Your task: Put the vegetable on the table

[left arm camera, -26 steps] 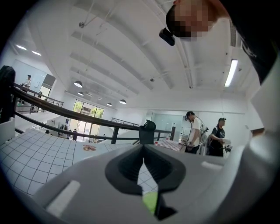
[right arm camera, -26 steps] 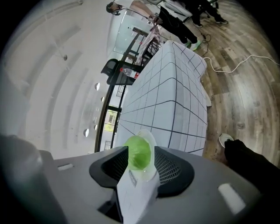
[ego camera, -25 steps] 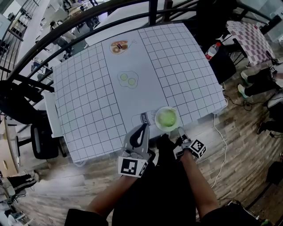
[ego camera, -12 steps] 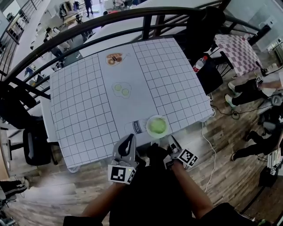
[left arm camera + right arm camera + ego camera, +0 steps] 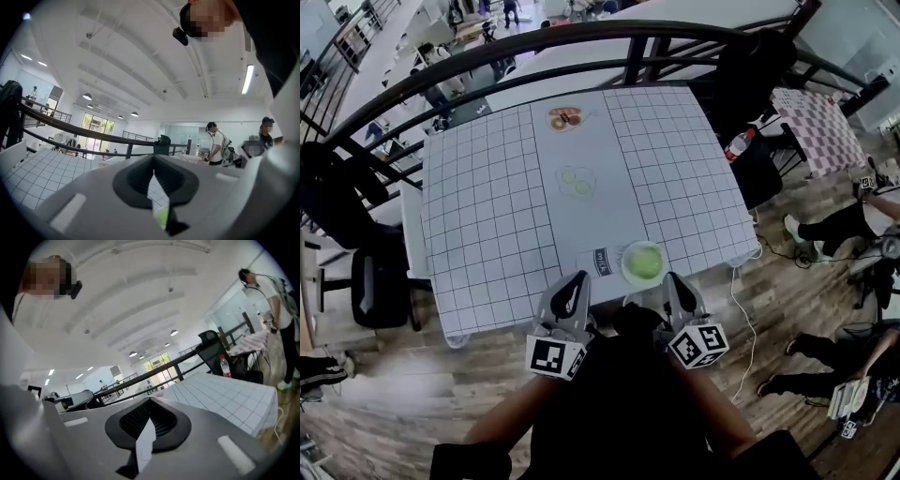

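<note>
A green vegetable (image 5: 644,262) lies in a white bowl (image 5: 626,273) near the front edge of the grid-patterned table (image 5: 487,216). Both grippers hang just off that edge, above the floor. My left gripper (image 5: 578,278) is left of the bowl, jaws shut and empty. My right gripper (image 5: 670,279) is just right of and below the bowl, also shut with nothing in it. In the left gripper view the left gripper (image 5: 153,159) points over the table, and a sliver of the green vegetable (image 5: 161,216) shows through the slit. The right gripper (image 5: 150,401) faces the table's far side.
Flat pictures lie along the table's middle strip: a milk carton (image 5: 600,260), fried eggs (image 5: 577,182) and a plate of food (image 5: 565,118). A black railing (image 5: 534,42) curves behind the table. Chairs (image 5: 366,291) stand left; a bottle (image 5: 737,144) and seated people are to the right.
The head view has shifted, so the table sits a little differently in frame. Both grippers have drawn back slightly from the bowl. The right gripper's marker cube now shows more fully.
</note>
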A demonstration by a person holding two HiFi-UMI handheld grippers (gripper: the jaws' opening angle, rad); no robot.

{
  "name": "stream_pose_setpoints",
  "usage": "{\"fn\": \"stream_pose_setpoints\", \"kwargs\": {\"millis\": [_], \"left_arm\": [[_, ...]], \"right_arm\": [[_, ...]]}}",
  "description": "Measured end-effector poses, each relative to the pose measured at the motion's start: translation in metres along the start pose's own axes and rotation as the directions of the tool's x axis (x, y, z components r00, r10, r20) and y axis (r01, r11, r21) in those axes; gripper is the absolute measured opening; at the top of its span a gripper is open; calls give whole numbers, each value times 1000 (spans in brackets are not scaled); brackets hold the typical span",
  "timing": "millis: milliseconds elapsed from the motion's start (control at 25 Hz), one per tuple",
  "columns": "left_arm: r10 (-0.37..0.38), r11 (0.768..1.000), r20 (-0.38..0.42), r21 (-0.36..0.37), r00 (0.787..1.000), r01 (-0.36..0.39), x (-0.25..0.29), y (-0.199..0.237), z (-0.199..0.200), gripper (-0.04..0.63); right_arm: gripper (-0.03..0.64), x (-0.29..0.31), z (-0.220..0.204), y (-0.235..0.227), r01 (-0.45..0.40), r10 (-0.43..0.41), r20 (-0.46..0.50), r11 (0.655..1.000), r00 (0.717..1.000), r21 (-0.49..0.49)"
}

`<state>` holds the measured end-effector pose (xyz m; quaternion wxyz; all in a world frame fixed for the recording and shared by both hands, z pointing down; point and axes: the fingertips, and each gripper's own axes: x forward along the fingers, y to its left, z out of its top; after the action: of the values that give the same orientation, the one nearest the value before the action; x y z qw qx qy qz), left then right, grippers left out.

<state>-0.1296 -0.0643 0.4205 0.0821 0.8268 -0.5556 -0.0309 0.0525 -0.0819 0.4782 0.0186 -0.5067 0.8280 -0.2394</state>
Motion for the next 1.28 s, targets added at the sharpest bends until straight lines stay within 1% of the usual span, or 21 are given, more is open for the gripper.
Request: {"fn": "stream_pose_setpoints", "kwargs": {"millis": [120,200,320,400,480,600,720,840,960,1200,1280], "left_arm": [[24,1000,13,-1,1000,-24,-1,-4,6,9],[22,1000,24,10,999,-23,-1,-6,12,9],[10,999,38,32,999,-12,3,-7,21,9],[19,1000,66,19,998,-20,5,-5,30,9],[39,999,101,-5,994,-39,6,-1,38,9],[69,998,101,-7,992,-68,4,4,38,9],[47,999,72,14,996,-49,2,-7,33,9],[32,999,49,6,998,-32,2,-14,24,9],[32,999,43,1,999,-32,2,-13,20,9],[9,1000,45,19,999,-9,-1,-22,19,9],[4,1000,40,22,999,-5,-2,-25,17,9]], "right_arm": [[-5,1,28,32,-34,41,48,989,998,-147],[-3,2,48,49,-42,61,84,975,995,-217],[-3,5,63,68,-58,88,91,955,992,-290],[-3,6,68,79,-58,96,97,937,991,-343],[-3,6,70,87,-57,103,104,925,989,-376],[-5,6,65,92,-76,118,92,927,989,-366],[-5,3,64,87,-66,104,88,930,991,-361],[-5,0,63,83,-42,83,101,932,991,-361],[-5,-2,59,85,-41,82,99,929,992,-368],[-5,-3,42,85,-63,85,48,937,995,-345],[-5,-4,39,85,-63,83,43,935,996,-348]]}}
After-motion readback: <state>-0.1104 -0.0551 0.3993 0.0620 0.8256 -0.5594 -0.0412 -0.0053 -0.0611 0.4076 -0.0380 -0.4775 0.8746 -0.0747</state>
